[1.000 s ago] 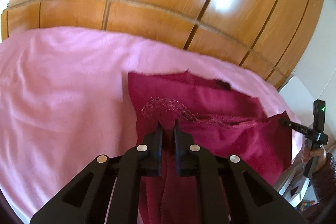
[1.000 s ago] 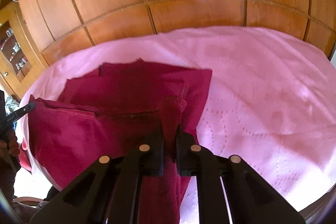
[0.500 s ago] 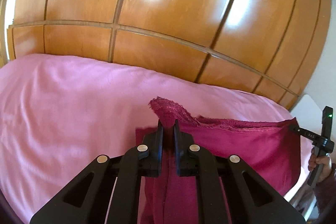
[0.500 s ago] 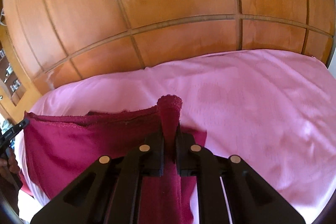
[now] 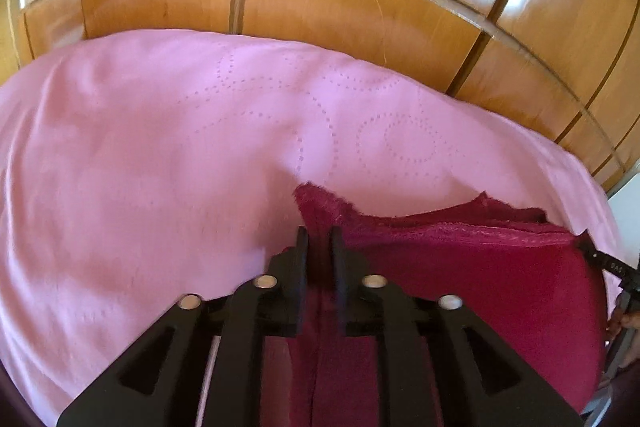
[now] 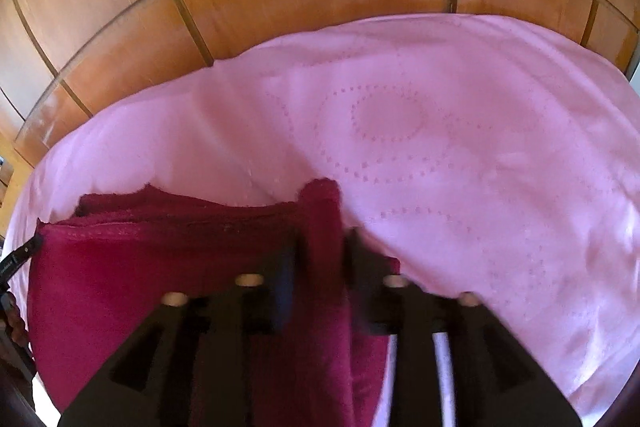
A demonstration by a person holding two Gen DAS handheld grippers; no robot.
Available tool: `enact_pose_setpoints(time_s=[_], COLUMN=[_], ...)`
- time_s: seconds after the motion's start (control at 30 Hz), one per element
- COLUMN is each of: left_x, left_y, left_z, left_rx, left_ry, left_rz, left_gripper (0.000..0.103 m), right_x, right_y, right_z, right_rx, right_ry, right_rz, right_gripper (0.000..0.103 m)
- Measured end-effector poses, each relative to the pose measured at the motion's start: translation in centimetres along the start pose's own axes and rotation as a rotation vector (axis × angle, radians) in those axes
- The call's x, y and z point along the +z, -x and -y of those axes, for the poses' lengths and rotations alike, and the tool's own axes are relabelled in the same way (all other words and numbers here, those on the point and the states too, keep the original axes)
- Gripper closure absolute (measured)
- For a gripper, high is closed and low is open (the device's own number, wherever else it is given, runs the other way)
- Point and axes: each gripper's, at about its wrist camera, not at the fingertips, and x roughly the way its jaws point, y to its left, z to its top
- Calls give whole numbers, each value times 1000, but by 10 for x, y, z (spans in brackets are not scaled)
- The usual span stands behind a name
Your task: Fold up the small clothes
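The dark red garment (image 5: 480,279) lies on the pink bedspread (image 5: 160,167), its long top edge running sideways between the two grippers. The left gripper (image 5: 319,247) and right gripper (image 6: 320,251) are both opening, each with a corner of cloth between its fingers.

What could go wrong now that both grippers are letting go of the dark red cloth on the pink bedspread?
1. With the jaws of the left gripper and right gripper opening, the dark red fleece cloth still sits bunched between them; a retreat might drag a corner and undo the fold.
2. The far edges look uneven, so layers may land misaligned on the pink bedspread.
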Motion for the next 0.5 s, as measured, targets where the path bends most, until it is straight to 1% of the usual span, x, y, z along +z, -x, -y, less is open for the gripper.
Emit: enact_pose_setpoints(time_s=[0.03,0.07,0.17,0.2,0.3,0.33,0.4,0.5], left_x=[0,-3,-15,-26,-52,-63,-83,-111], left_y=[5,14,36,47,71,81,91,103], left_z=[-3,-9,-17,-22,-28,-30,-33,-41], left_rx=[1,0,-36,-61,-106,-138,-190,-226], left_ry=[12,23,17,9,-29,-37,-27,-11], left_rz=[2,17,36,44,42,35,14,-9], left_gripper=[64,59,59,59,59,59,59,59], right_x=[-2,-6,-23,-29,-57,-71,-95,-125], right_y=[6,15,41,48,73,81,95,105], right_z=[1,4,16,20,30,35,39,39], right_rx=[4,17,89,117,219,258,307,336], right_ry=[4,3,-14,-17,-36,-44,-44,-37], right_rz=[9,18,29,26,0,-17,-41,-77], right_gripper=[59,55,54,53,53,53,52,52])
